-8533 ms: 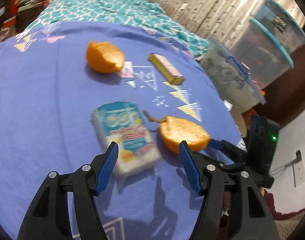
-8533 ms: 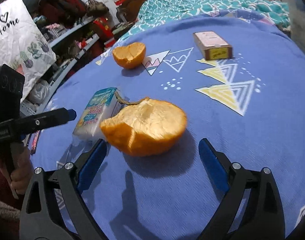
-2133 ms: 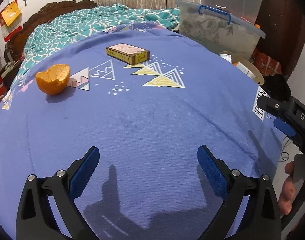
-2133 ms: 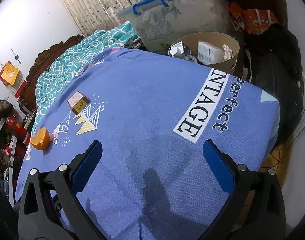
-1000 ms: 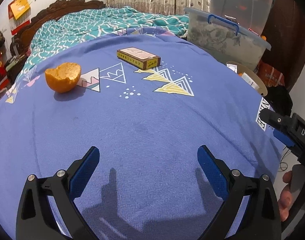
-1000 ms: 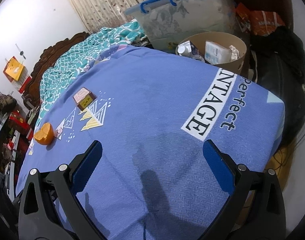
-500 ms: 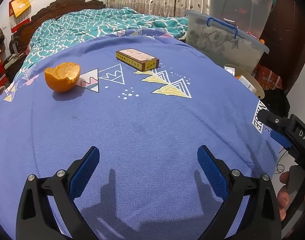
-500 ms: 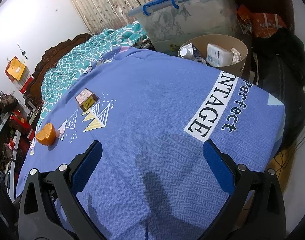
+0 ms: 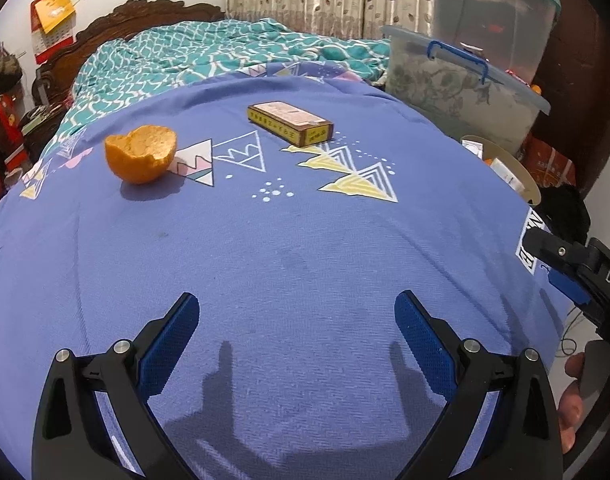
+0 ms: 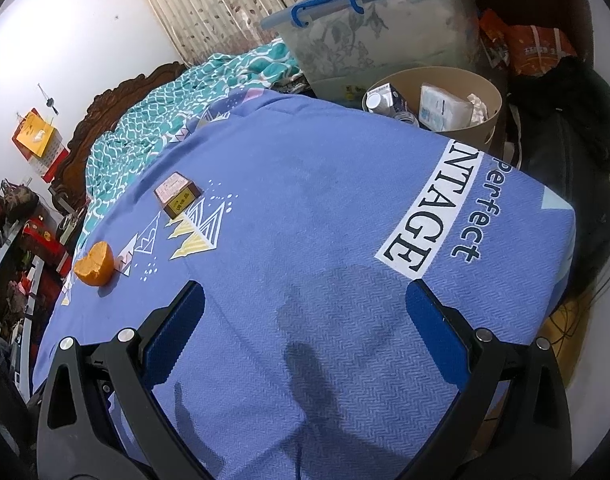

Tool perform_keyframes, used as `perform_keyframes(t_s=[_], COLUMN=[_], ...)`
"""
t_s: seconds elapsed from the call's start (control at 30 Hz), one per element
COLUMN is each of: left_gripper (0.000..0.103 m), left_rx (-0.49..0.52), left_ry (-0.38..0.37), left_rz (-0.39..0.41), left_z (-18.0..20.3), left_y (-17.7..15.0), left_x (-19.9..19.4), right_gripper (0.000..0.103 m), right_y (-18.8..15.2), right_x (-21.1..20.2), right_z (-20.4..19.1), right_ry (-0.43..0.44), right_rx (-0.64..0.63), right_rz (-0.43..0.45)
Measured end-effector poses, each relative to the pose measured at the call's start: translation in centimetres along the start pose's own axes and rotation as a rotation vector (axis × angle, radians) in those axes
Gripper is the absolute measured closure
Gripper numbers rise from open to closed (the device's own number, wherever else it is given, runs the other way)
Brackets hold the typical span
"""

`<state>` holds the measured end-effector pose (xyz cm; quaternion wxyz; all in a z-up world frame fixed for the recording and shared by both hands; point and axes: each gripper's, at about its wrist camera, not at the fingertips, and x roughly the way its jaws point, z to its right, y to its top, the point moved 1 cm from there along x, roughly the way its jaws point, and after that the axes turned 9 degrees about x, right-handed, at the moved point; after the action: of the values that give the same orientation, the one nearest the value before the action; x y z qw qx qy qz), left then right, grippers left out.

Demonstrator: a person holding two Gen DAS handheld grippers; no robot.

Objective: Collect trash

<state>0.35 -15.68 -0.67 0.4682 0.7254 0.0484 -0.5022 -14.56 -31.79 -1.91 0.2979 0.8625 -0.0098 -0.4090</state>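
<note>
An orange peel half (image 9: pixel 141 153) lies on the blue cloth at the far left; it also shows in the right wrist view (image 10: pixel 94 263). A small brown and pink box (image 9: pixel 289 122) lies beyond it, also in the right wrist view (image 10: pixel 176 193). A round cardboard bin (image 10: pixel 489 92) beside the table holds a tissue pack (image 10: pixel 441 108) and a carton. My left gripper (image 9: pixel 297 320) is open and empty above the cloth. My right gripper (image 10: pixel 305 304) is open and empty; it also shows at the right edge of the left wrist view (image 9: pixel 565 268).
The blue cloth (image 9: pixel 305 232) covers the table. A clear lidded storage tub (image 10: pixel 369 20) stands behind the bin. A teal patterned bedspread (image 9: pixel 225 52) lies beyond the table. Dark bags (image 10: pixel 561 128) sit at the right. Shelves with clutter are at the left.
Since 8.5 s ago the tissue pack and the near orange peel have left the table; the pack lies in the bin. In the last second both grippers drifted only slightly, still open.
</note>
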Motion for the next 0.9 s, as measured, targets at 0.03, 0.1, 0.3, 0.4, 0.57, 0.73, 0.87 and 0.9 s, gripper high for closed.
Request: perform_keyframes(t_s=[0.03,0.1,0.3,0.4,0.57,0.73,0.87,0.9], left_gripper=[0.009,0.009,0.009,0.009,0.009,0.009,0.009,0.009], left_rx=[0.001,0.010,0.025,0.018,0.013,-0.014,-0.058,-0.076], left_ry=[0.007,0.015,0.016,0.012,0.009,0.023,0.024,0.023], left_rz=[0.000,0.000,0.001,-0.001,-0.006,-0.007,-0.023,-0.029], left_z=[0.0,0.1,0.3,0.2,-0.1,-1.5,-3.2,-3.8], left_y=[0.0,0.0,-0.1,-0.2,-0.4,-0.5,-0.8,-0.9], left_x=[0.0,0.0,0.0,0.0,0.1,0.0,0.3,0.4], right_gripper=[0.004,0.004,0.004,0.004,0.004,0.004,0.004,0.004], right_y=[0.0,0.0,-0.2,-0.2,-0.3,-0.4,-0.5,-0.5], right_x=[0.0,0.0,0.1,0.3,0.6,1.1,1.5,1.7], right_z=[0.0,0.0,-0.1,-0.2,-0.3,-1.3,-2.2,-2.5], right_ry=[0.000,0.000,0.001,0.001,0.006,0.025,0.043,0.048], right_rx=[0.000,0.000,-0.001,-0.003,-0.008,-0.040,-0.072,-0.081], right_rz=[0.000,0.000,-0.001,-0.007,-0.016,-0.029,-0.040,-0.043])
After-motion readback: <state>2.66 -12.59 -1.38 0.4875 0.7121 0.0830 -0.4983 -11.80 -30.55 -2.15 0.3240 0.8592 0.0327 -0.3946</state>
